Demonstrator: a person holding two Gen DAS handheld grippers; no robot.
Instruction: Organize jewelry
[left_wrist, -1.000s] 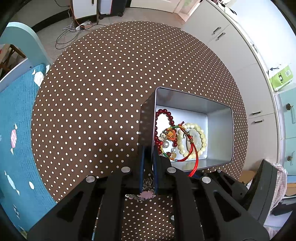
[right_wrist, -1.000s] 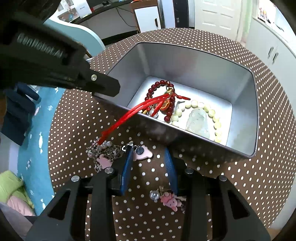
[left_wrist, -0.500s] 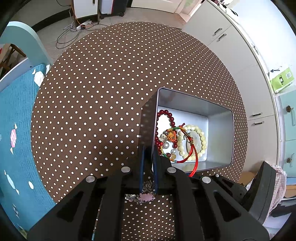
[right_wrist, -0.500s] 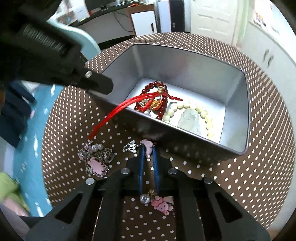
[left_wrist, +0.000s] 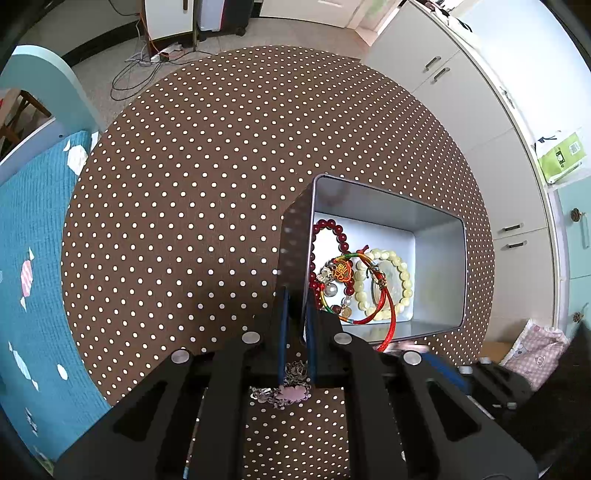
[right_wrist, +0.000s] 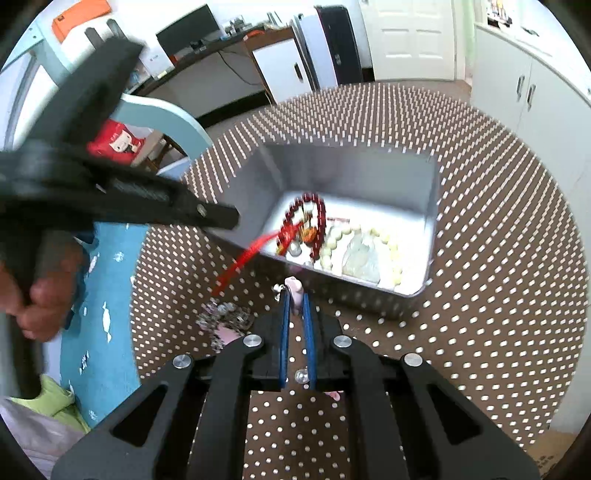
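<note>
Left wrist view: the left gripper (left_wrist: 295, 295) has its jaws pinching the near wall of one silver tin (left_wrist: 439, 254) at four o'clock on the dotted bench (left_wrist: 207, 177). Inside lie three bracelets: dark red beads (left_wrist: 327, 227), pale beads (left_wrist: 400, 273), a red cord (left_wrist: 388, 314) trailing over the rim. A pink-charm chain (left_wrist: 291, 389) is half hidden beneath the jaws.

Right wrist view: blurred. The right gripper (right_wrist: 295, 301), jaws just closed, pinches one pink charm (right_wrist: 294, 287) at six o'clock of the tin (right_wrist: 354, 162).

Motion blur smears the right wrist view, and the charm bracelet (right_wrist: 225, 319) lies half behind the right gripper (right_wrist: 295, 306)
</note>
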